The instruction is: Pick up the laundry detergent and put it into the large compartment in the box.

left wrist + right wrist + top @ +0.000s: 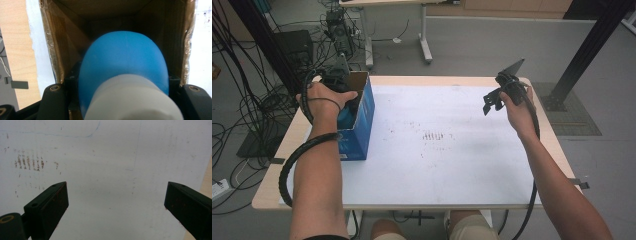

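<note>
1. Blue plastic with a white cap end: that is the bottle [123, 67] clamped between the jaws of the left gripper [337, 82], and it hangs nose-down inside the open mouth of the box [362, 120]. My reading is that the step in hand is lowering it into the box.
2. The box stands upright at the left edge of the table [452, 165], blue outside, brown cardboard inside. In the left gripper view its inner walls [60, 45] run close by the bottle on both sides, so I would keep the descent straight down and centred.
3. Watch the torn, tape-lined rim [51, 47]. The jaws are wider than the bottle, and a tilt of the wrist could catch them on that edge and drag the light box along the table.
4. Hold the grip firm until the rounded end meets the bottom; the bottom is dark and I cannot tell how deep it lies. Letting go early would drop the bottle.
5. Only then spread the jaws, and only a little, because the walls leave scant room, and lift straight out.
6. The right gripper [492, 102] hangs over the bare right part of the table with its jaws wide and nothing between them. If the box shifts, it could steady the near wall.
</note>
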